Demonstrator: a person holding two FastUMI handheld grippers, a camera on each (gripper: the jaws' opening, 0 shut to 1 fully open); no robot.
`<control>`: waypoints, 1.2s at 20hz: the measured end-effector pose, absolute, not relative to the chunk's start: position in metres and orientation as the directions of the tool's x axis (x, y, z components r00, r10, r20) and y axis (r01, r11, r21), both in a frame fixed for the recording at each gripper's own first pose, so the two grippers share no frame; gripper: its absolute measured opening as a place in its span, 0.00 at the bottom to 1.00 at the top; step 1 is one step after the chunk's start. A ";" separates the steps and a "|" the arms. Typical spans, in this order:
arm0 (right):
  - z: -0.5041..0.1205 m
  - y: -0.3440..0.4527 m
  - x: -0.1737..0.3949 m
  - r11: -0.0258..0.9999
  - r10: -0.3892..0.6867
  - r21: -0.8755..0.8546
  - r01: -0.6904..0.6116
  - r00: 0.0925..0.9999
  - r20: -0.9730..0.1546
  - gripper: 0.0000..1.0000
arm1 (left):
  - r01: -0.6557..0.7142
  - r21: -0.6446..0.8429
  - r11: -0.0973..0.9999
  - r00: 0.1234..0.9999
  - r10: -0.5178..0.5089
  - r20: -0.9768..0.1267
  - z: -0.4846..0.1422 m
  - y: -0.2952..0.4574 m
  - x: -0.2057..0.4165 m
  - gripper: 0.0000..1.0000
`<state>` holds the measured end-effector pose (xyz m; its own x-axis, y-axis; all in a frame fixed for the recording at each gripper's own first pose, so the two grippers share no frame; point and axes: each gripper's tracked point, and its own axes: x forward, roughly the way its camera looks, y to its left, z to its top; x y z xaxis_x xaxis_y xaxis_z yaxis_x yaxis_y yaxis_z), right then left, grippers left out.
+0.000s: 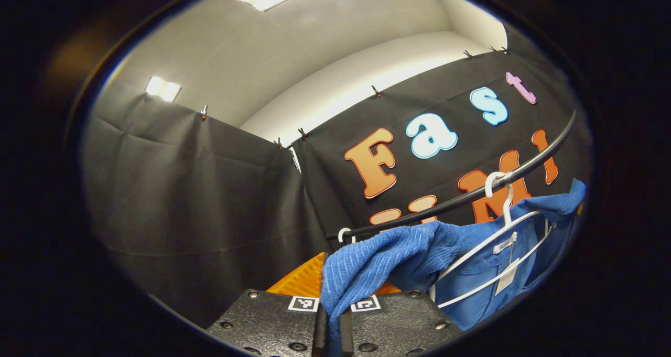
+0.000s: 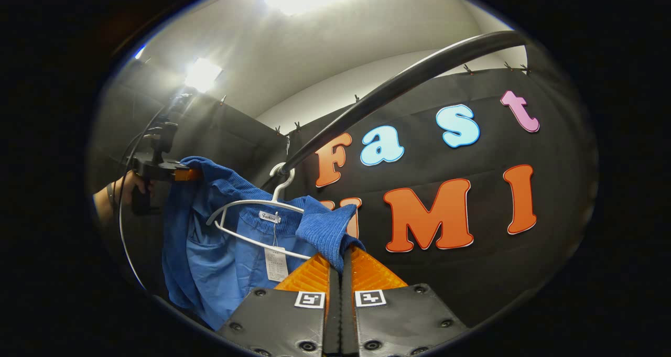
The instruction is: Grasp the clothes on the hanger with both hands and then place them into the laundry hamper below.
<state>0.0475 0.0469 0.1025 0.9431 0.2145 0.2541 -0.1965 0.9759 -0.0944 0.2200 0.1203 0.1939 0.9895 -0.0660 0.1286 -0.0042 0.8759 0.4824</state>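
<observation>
Corduroy, ribbed and soft, is bunching between the fingers of your left gripper (image 1: 331,315), which is clenching a thick fold of the blue garment (image 1: 388,262); the cloth is draping over the fingertips and trailing off to that gripper's right toward the white hanger (image 1: 500,241). The thin wire-like hanger is hooking over a dark, round, curved rail (image 1: 472,194) just ahead of and above the gripper, with paper tags dangling from the collar.

Your right gripper (image 2: 341,278) is pinching the garment's other shoulder (image 2: 327,228), its fingers pressed together on a small ribbed corner right at their tips. From there the garment (image 2: 220,262) is hanging to that gripper's left, smoother on the inside and ribbed outside, spread across the hanger (image 2: 251,215), whose hook is looping round the glossy tubular rail (image 2: 398,87) arching overhead. Farther left, you are holding the other gripper (image 2: 157,168) in a hand (image 2: 128,186), gripping the far edge of the cloth.
</observation>
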 end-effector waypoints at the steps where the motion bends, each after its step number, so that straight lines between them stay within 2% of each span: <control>1: 0.101 0.047 0.048 0.975 0.217 -0.092 -0.200 0.943 0.251 0.07 | 0.019 0.508 0.861 0.989 -0.091 0.116 0.188 0.121 0.231 0.10; 3: 0.098 0.048 0.049 0.976 0.213 -0.096 -0.195 0.946 0.244 0.07 | 0.073 0.509 0.857 0.989 -0.129 0.075 0.164 0.130 0.242 0.10; 5: 0.095 0.049 0.051 0.977 0.209 -0.102 -0.189 0.950 0.234 0.08 | 0.114 0.421 0.900 0.990 -0.138 0.027 0.134 0.142 0.257 0.09; 9: 0.088 0.049 0.059 0.980 0.187 -0.105 -0.168 0.960 0.211 0.08 | 0.135 0.279 0.951 0.990 -0.138 -0.010 0.082 0.151 0.271 0.10; 16: 0.083 0.046 0.064 0.982 0.164 -0.125 -0.141 0.967 0.196 0.07 | 0.173 0.175 0.969 0.973 -0.140 -0.186 -0.041 0.140 0.269 0.10; 20: 0.090 0.035 0.065 0.985 0.138 -0.134 -0.111 0.967 0.215 0.08 | 0.157 0.113 0.981 0.974 -0.135 -0.181 -0.066 0.138 0.246 0.10; 24: 0.104 0.005 0.069 0.988 0.037 -0.156 0.005 0.963 0.265 0.08 | 0.151 0.094 0.984 0.974 -0.132 -0.182 -0.070 0.139 0.228 0.10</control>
